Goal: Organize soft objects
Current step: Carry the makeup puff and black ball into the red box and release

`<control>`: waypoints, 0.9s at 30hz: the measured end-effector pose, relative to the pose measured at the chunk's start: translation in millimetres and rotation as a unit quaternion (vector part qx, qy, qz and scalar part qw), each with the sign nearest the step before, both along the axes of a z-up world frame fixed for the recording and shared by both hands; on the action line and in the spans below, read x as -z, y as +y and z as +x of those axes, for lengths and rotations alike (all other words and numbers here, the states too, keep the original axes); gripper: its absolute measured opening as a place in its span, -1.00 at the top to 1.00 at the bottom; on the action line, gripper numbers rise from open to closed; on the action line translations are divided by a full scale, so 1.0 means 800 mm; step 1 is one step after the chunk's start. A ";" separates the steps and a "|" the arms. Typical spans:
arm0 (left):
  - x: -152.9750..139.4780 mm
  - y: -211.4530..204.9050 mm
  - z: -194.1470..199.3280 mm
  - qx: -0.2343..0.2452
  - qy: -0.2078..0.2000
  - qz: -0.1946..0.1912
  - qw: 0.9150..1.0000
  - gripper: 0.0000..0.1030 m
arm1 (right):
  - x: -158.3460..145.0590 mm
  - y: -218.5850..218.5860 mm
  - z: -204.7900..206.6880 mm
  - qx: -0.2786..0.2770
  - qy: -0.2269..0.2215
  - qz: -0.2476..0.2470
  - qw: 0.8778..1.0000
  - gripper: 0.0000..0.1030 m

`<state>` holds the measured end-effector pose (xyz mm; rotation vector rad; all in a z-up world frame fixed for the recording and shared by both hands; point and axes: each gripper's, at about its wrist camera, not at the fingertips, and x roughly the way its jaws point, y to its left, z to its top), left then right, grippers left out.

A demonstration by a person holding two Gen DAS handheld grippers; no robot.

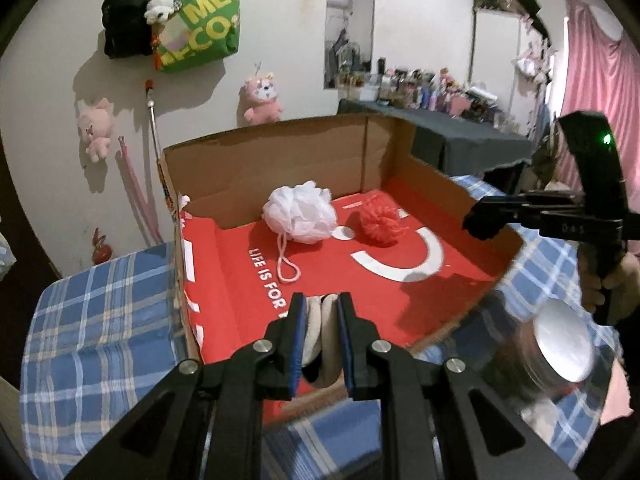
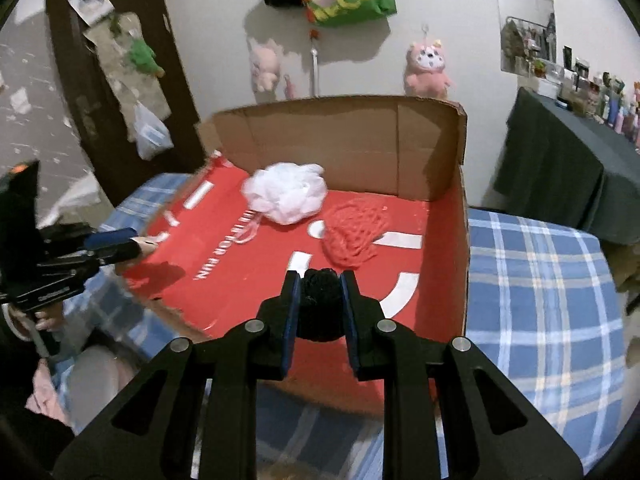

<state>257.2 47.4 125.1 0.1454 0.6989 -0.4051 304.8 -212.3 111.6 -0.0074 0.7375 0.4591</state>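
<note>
Left claw (image 1: 322, 340) is clenched on a beige soft roll (image 1: 320, 344), smooth and folded, held over the near edge of the cardboard box (image 1: 280, 152). Right claw (image 2: 320, 308) is clenched on a black fuzzy ball (image 2: 320, 304), also over the near part of the box. Both claws point down at a slant into it. We see a white mesh bath pouf (image 1: 300, 216) with a looped cord and a red pouf (image 1: 378, 220) lying apart on the box's red printed floor. The box sits on a blue plaid cloth (image 1: 92, 320). Plush toys (image 1: 260, 98) hang on the wall behind.
</note>
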 end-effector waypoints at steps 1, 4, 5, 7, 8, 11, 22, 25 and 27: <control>0.002 -0.002 0.008 -0.003 0.006 0.007 1.000 0.68 | 0.002 0.005 0.012 0.005 0.009 -0.015 1.000 0.63; 0.012 -0.011 0.039 -0.018 0.037 0.030 0.999 0.67 | 0.013 0.017 0.041 0.016 0.032 -0.057 0.998 0.63; 0.017 -0.015 0.051 -0.023 0.050 0.040 0.998 0.68 | 0.016 0.020 0.048 0.021 0.039 -0.068 0.997 0.63; 0.023 -0.018 0.067 -0.033 0.060 0.053 0.996 0.67 | 0.024 0.023 0.066 0.030 0.059 -0.087 0.994 0.63; 0.028 -0.020 0.080 -0.039 0.074 0.062 0.995 0.67 | 0.028 0.025 0.075 0.035 0.069 -0.095 0.992 0.63; 0.040 -0.021 0.105 -0.053 0.098 0.071 0.991 0.67 | 0.040 0.032 0.095 0.046 0.084 -0.128 0.987 0.63; 0.069 -0.025 0.140 -0.080 0.130 0.104 0.983 0.58 | 0.074 0.031 0.131 0.068 0.124 -0.163 0.976 0.62; 0.075 -0.024 0.142 -0.084 0.132 0.108 0.982 0.51 | 0.076 0.027 0.134 0.067 0.122 -0.167 0.976 0.62; 0.077 -0.024 0.143 -0.085 0.133 0.108 0.982 0.46 | 0.077 0.025 0.134 0.066 0.122 -0.166 0.976 0.61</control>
